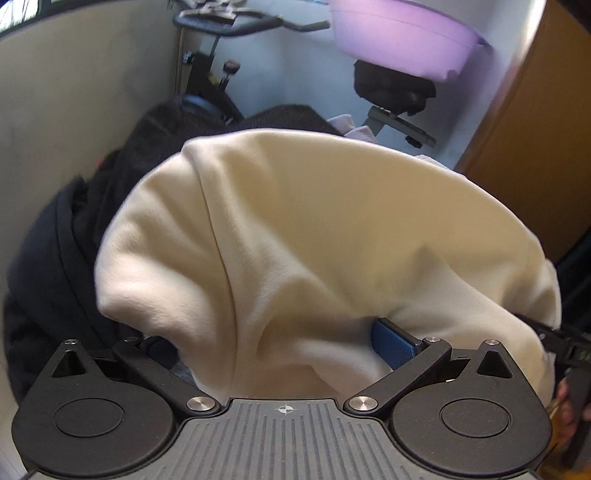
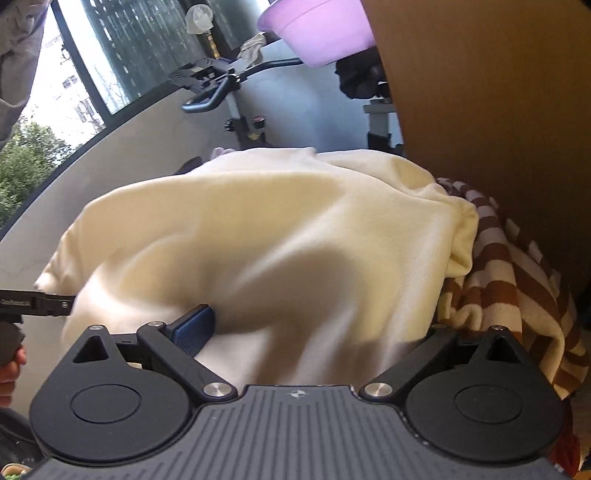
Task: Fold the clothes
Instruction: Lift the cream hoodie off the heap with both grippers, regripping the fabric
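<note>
A cream sweatshirt [image 1: 314, 229] fills the middle of both views, bunched and draped over the fingers. In the left wrist view my left gripper [image 1: 277, 347] has the cloth between its blue pads [image 1: 393, 345]; the pads stand apart with a thick fold between them. In the right wrist view my right gripper [image 2: 314, 328] also has the cream sweatshirt [image 2: 277, 240] between its fingers; the left blue pad [image 2: 194, 326] shows, the right one is hidden under cloth. The other gripper shows at the edge of each view.
Dark clothes [image 1: 55, 251] lie piled at the left. A brown and cream striped garment [image 2: 509, 280] lies at the right by a wooden panel [image 2: 480, 92]. An exercise bike [image 2: 221, 88] and a purple basin [image 1: 402, 33] stand behind.
</note>
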`<state>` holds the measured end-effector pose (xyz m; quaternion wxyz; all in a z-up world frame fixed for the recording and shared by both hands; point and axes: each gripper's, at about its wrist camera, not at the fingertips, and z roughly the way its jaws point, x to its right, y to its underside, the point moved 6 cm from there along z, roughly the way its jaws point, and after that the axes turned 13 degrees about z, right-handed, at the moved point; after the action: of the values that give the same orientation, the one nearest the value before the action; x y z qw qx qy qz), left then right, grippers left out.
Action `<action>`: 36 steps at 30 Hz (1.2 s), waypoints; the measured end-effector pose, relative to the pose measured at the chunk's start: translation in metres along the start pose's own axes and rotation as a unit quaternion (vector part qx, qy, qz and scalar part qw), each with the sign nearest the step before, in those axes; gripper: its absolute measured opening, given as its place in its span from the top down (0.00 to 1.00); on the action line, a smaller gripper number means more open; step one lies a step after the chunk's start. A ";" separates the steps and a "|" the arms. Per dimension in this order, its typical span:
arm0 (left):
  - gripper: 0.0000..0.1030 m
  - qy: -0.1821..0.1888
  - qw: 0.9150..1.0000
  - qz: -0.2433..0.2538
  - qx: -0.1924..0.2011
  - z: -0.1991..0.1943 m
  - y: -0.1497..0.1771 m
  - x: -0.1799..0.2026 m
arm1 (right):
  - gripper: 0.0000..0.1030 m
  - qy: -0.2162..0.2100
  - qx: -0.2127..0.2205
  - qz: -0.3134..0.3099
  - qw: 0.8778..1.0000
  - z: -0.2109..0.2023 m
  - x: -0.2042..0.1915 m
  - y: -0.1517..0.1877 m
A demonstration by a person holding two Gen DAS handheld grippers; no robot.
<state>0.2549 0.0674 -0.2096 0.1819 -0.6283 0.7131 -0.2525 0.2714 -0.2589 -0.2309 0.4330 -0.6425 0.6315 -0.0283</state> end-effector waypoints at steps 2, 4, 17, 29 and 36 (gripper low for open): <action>0.01 -0.002 1.000 -0.002 -0.004 0.002 0.001 0.000 | 0.04 0.009 -0.001 0.008 1.000 0.006 0.000 0.000; 0.07 -0.009 1.000 0.023 0.010 -0.005 0.000 0.005 | 0.10 0.018 -0.005 0.004 1.000 0.007 -0.008 0.000; 0.69 0.030 0.997 0.018 0.072 -0.050 -0.007 0.013 | 0.75 -0.016 0.021 -0.139 0.990 -0.038 -0.078 0.000; 0.01 0.020 0.999 0.045 0.008 0.001 0.004 0.027 | 0.11 0.008 -0.012 -0.128 0.992 -0.023 -0.044 0.012; 0.01 0.036 0.999 0.026 -0.002 0.017 0.010 0.020 | 0.04 0.001 -0.040 -0.072 0.997 -0.002 -0.019 0.020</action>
<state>0.2536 0.0463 -0.2278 0.1616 -0.6004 0.7358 -0.2682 0.2503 -0.2412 -0.2319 0.4032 -0.7033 0.5845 -0.0344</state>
